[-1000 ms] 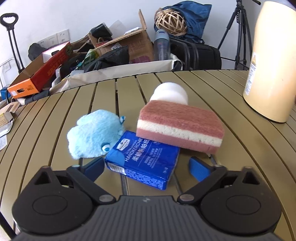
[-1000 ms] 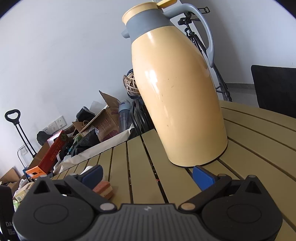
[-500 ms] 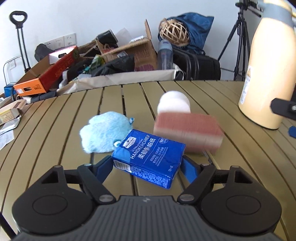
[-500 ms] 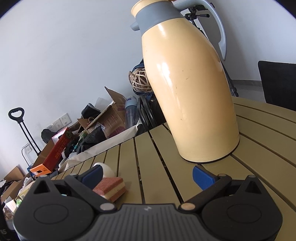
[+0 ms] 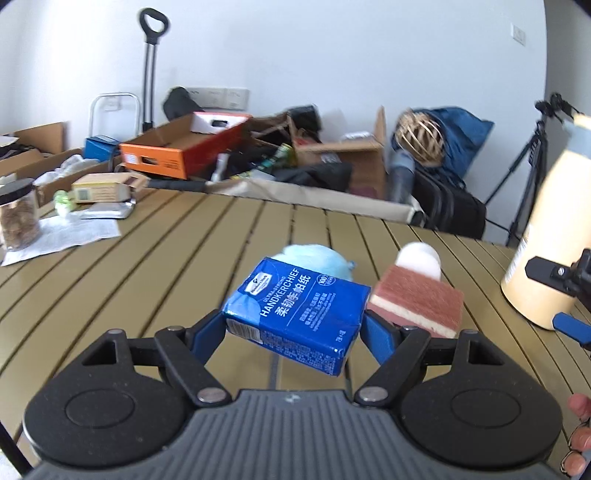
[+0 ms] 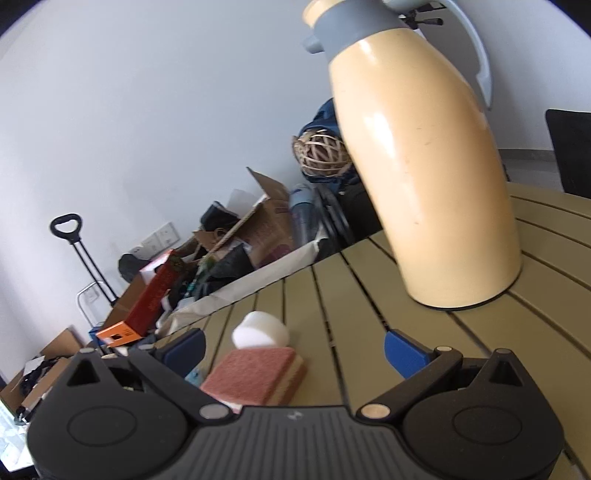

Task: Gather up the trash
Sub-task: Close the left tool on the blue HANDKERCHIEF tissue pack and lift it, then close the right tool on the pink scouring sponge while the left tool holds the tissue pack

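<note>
While the left hand-held gripper [image 5: 293, 328] clamps the blue tissue pack [image 5: 295, 314] just above the tabletop [image 5: 147, 280], nothing looks binned yet, the sponge [image 6: 255, 380] remains there, and the right hand-held gripper [image 6: 295, 350] hangs open and empty.

- The left wrist view sits just behind the left tongs [image 5: 293, 328] and looks forward and slightly down across the slatted bench [image 5: 155, 280] toward the cluttered far wall, very close to the blue tissue pack [image 5: 295, 314] filling its centre.
- The right wrist view sits behind the right tongs [image 6: 295, 349], low over the bench, tilted, facing the cream jug [image 6: 428, 177] close up.
- Both views share the pink sponge [image 5: 417, 301], the white round block [image 5: 421, 258], the jug, the wicker ball [image 5: 419, 138], the orange box [image 5: 181, 147] and the trolley handle [image 5: 153, 22].
- The right tongs show at the right edge of the left view.
</note>
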Demonstrator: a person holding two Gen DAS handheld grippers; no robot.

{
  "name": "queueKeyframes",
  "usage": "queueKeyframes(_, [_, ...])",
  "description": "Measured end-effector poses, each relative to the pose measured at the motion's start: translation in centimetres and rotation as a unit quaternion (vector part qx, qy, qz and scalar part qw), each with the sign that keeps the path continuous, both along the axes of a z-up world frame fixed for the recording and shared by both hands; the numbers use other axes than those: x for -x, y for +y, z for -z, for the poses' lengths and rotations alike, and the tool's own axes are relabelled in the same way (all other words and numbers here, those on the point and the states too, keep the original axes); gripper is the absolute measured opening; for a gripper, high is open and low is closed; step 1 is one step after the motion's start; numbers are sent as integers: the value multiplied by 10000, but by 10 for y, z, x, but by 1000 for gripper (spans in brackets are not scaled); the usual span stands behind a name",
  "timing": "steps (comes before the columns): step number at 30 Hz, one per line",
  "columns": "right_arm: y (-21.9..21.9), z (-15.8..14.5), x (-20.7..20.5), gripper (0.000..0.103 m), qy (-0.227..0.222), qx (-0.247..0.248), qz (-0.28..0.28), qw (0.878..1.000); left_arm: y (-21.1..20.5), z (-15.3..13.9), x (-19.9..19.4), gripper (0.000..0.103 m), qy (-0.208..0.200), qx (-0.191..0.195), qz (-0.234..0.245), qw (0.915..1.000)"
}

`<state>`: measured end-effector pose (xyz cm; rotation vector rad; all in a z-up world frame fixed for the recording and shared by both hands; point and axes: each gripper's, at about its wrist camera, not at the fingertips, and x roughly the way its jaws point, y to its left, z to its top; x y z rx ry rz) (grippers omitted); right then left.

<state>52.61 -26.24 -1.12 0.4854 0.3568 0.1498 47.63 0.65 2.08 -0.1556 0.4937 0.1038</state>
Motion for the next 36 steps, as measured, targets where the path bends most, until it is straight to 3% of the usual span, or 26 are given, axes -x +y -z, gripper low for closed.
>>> queueKeyframes(5, [23, -6, 6, 103, -42, 467, -95, 9989, 12, -8, 9, 80, -203, -31, -63, 9998])
queueKeyframes(10, [47, -5, 5, 103, 22, 773, -216, 9968, 26, -6, 8, 80, -158, 52, -52, 9998])
queueKeyframes(20, [118, 1, -37, 103, 607, 1777, -169, 9821, 55, -4, 3, 80, -93, -75, -280, 9995])
queueKeyframes(28, [140, 8, -84, 103, 1297, 1987, 52, 9714, 85, -7, 1, 80, -28, 141, -471, 9988])
queueKeyframes(36, [152, 11, -110, 103, 1673, 2043, 207, 9643, 95, -11, 1, 80, -62, 336, -526, 9980])
